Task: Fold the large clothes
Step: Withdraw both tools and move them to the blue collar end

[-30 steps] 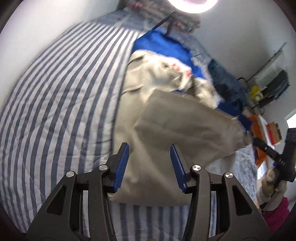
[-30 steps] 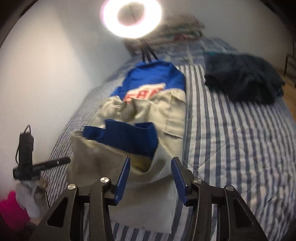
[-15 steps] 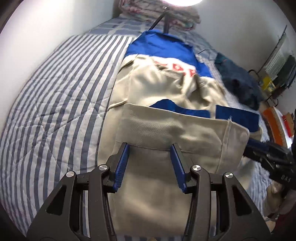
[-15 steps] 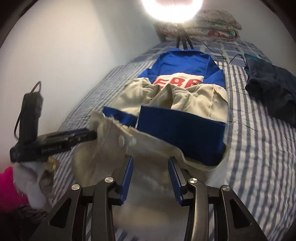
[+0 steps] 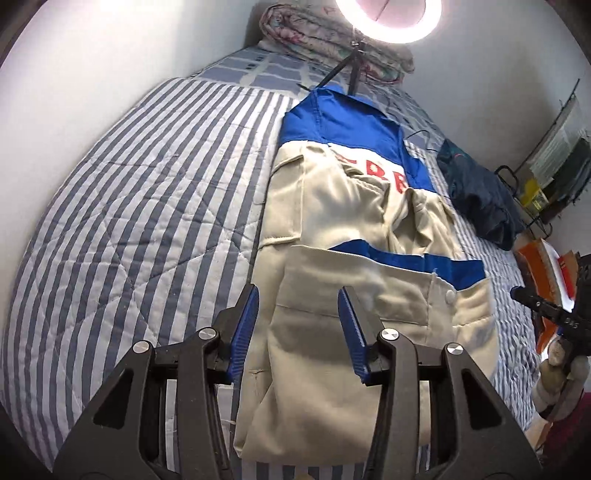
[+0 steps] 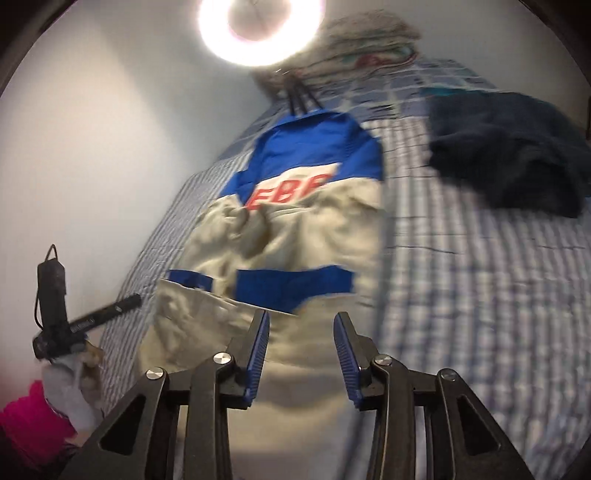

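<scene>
A beige and blue jacket [image 5: 332,206] with red letters lies lengthwise on the striped bed [image 5: 147,206]. Its lower part [image 5: 369,280] is folded up over the body, blue lining showing along the fold. My left gripper [image 5: 298,295] hovers over the fold's left end, jaws closing a little, pads not pressing the cloth. In the right wrist view, which is blurred, my right gripper [image 6: 302,318] hangs over the jacket [image 6: 295,229] near the fold's right end, jaws closing with no cloth pinched. Each gripper shows in the other's view, the right [image 5: 543,306] and the left [image 6: 85,321].
A dark navy garment [image 5: 480,195] lies heaped on the bed [image 6: 480,295] right of the jacket. A ring light [image 5: 388,18] on a tripod and folded blankets [image 5: 325,37] stand at the head. Shelves and orange items [image 5: 543,262] crowd the right side; a wall runs along the left.
The jacket's lower part, raised a second ago, now lies folded flat over the body. Both grippers have drawn back from the fold, and the right jaws have narrowed.
</scene>
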